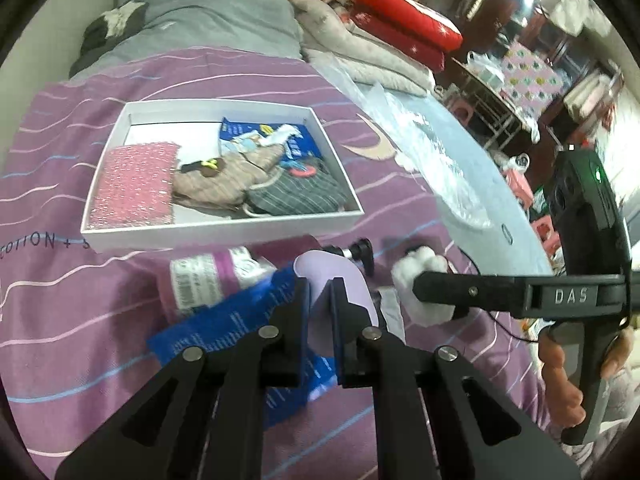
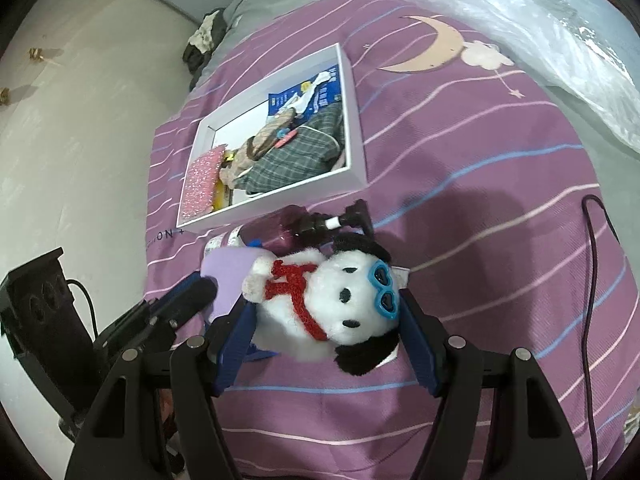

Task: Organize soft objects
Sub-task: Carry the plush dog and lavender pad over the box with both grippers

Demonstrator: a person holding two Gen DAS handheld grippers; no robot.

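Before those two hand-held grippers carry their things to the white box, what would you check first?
1. Right hand-held gripper has the plush dog between its pads: ok.
2. Left hand-held gripper shut on the lilac pad: ok.
3. Free room in the white box: ok, bare floor at its back left.
4. Pump bottle lies between the grippers and the box: not ok, go over it.
5. Dog lifted off the bedspread: cannot tell.

A home bedroom — striped purple bedspread (image 2: 460, 152), folded quilts (image 1: 384, 40) piled behind.
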